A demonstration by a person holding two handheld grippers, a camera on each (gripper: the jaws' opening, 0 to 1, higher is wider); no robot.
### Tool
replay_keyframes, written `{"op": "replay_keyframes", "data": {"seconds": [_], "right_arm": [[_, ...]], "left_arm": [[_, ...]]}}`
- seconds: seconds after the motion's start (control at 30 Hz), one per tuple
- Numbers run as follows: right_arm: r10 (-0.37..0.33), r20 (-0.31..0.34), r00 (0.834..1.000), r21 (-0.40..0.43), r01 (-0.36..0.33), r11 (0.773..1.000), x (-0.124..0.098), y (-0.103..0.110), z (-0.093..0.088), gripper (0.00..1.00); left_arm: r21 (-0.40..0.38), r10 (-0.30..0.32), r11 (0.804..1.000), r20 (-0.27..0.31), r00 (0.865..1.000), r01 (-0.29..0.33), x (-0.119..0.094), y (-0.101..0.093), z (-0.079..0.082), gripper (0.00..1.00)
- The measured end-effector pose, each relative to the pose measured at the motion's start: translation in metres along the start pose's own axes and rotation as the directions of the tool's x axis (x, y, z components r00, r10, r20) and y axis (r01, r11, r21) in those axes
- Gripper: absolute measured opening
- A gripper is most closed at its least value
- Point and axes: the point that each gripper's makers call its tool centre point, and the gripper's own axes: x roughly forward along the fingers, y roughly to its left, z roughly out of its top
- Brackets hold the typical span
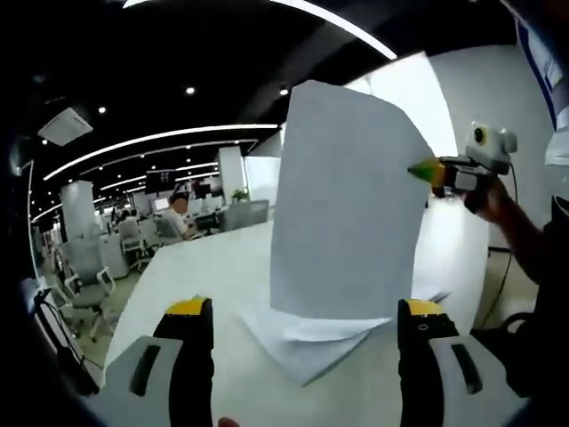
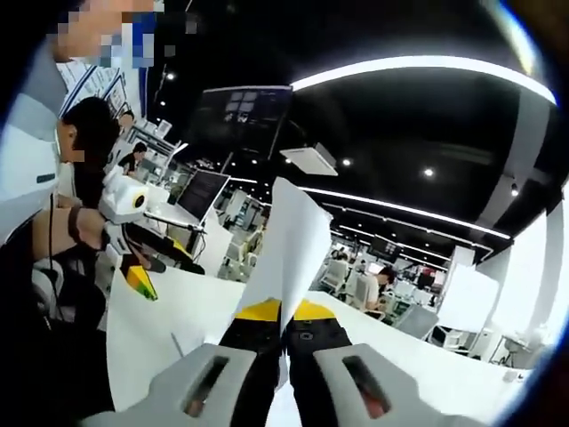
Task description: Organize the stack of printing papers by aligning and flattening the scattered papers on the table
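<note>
A white sheet [image 1: 342, 205] stands upright above the table, pinched at its right edge by my right gripper [image 1: 425, 171], which comes in from the right. Below it a loose pile of white papers [image 1: 307, 342] lies fanned on the white table [image 1: 196, 267]. My left gripper [image 1: 305, 311] hangs open low over the table, its yellow-tipped jaws wide on either side of the pile and holding nothing. In the right gripper view my right gripper [image 2: 280, 311] is shut on the lifted sheet [image 2: 286, 240], seen edge-on. The left gripper [image 2: 140, 280] sits at the left over the papers [image 2: 151, 338].
The person holding the grippers stands at the table's side [image 1: 533, 258]. Beyond the table's far edge lies an open office with white chairs [image 1: 84, 285], desks and a seated person [image 1: 180, 218]. A monitor [image 2: 203, 191] stands behind the left gripper.
</note>
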Motion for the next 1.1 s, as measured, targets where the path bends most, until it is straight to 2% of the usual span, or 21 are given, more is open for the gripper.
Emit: {"op": "replay_keyframes", "data": {"seconds": [0.1, 0.17, 0.43, 0.67, 0.83, 0.97, 1.1], "right_arm": [[0.0, 0.001, 1.0, -0.002, 0.0, 1.0, 0.0, 0.0, 0.0, 0.0], [0.039, 0.025, 0.999, -0.008, -0.038, 0.999, 0.005, 0.002, 0.003, 0.0], [0.051, 0.034, 0.998, 0.005, -0.052, 0.999, 0.01, 0.003, 0.005, 0.0], [0.072, 0.064, 0.995, 0.071, -0.077, 0.994, 0.009, 0.003, 0.009, 0.0], [0.082, 0.06, 0.995, 0.106, -0.088, 0.99, 0.008, 0.003, 0.01, 0.0], [0.086, 0.064, 0.994, 0.096, -0.092, 0.991, 0.008, 0.002, 0.014, 0.0], [0.087, 0.064, 0.994, 0.076, -0.091, 0.993, 0.007, 0.002, 0.016, 0.0]], "left_arm": [[-0.002, 0.001, 1.0, 0.0, 1.0, -0.001, 0.0, 0.0, -0.001, 0.88], [-0.008, 0.009, 1.0, 0.004, 1.0, -0.009, -0.001, 0.004, -0.002, 0.88], [-0.014, 0.01, 1.0, 0.021, 1.0, -0.01, -0.002, 0.007, 0.002, 0.88], [-0.031, 0.008, 1.0, 0.041, 0.999, -0.007, -0.005, 0.008, 0.006, 0.88], [-0.025, 0.017, 1.0, 0.033, 0.999, -0.016, -0.006, 0.009, 0.004, 0.88], [-0.019, 0.027, 0.999, 0.02, 0.999, -0.027, -0.006, 0.011, 0.001, 0.88], [-0.026, 0.03, 0.999, 0.033, 0.999, -0.029, -0.008, 0.012, 0.004, 0.88]]}}
